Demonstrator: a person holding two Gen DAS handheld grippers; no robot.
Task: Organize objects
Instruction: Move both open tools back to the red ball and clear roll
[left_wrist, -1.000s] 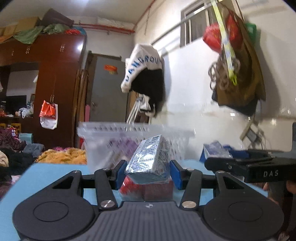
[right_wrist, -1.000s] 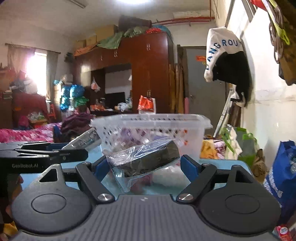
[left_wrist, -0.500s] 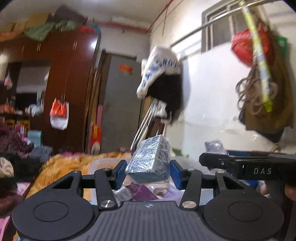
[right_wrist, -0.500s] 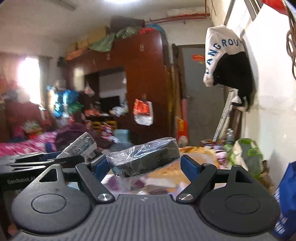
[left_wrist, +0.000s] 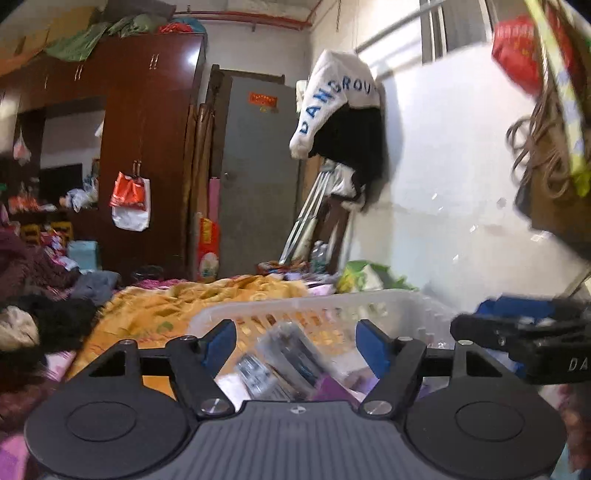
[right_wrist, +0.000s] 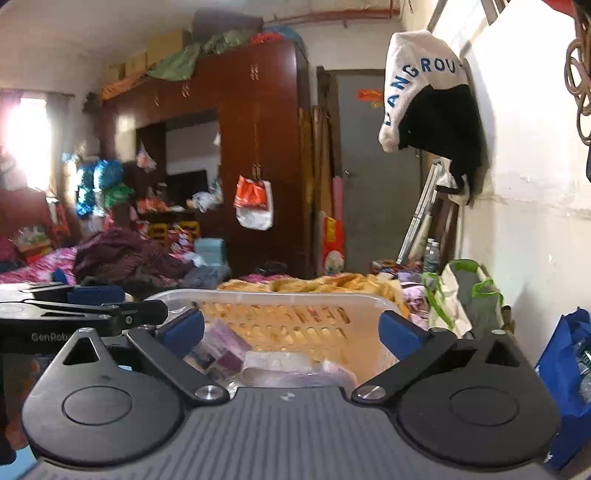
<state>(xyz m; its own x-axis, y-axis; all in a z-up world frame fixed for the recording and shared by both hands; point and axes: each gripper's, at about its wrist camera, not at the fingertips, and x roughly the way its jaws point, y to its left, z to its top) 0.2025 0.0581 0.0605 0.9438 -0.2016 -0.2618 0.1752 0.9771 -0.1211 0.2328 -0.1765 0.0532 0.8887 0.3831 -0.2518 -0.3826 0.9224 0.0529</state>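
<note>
The left gripper (left_wrist: 295, 343) hung over a white plastic basket (left_wrist: 332, 306) with slotted walls, its blue-padded jaws opening and clear of the blurred, foil-wrapped packet (left_wrist: 284, 354) dropping between them. The right gripper (right_wrist: 291, 328) was opening too, spread wide and empty, above crinkled clear-wrapped packs (right_wrist: 280, 363) lying inside the basket (right_wrist: 280, 297).

Dim, perhaps ceiling-lit room, blown-out window (right_wrist: 26, 144) glare at left, fisheye-bent edges, motion-blurred packets (left_wrist: 284, 362).
</note>
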